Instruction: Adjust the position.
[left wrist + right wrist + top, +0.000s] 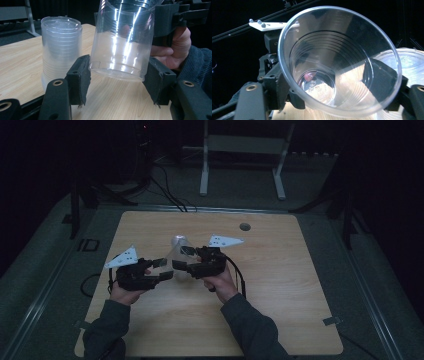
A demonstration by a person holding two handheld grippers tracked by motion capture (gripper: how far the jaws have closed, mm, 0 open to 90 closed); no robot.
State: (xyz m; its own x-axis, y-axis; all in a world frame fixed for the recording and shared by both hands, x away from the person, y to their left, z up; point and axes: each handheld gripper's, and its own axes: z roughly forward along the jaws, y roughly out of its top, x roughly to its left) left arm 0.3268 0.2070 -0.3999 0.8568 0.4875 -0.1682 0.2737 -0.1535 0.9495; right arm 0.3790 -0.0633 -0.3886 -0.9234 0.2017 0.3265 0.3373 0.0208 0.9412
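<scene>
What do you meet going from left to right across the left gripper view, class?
Stack of clear cups → single clear cup held between the black jaws → the person's hand → blue sleeve.

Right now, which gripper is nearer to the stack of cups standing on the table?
Right. The right gripper reaches up beside the stack of cups, holding the clear cup's rim end. The left gripper sits lower-left of the stack, clamped on that cup's base.
</scene>
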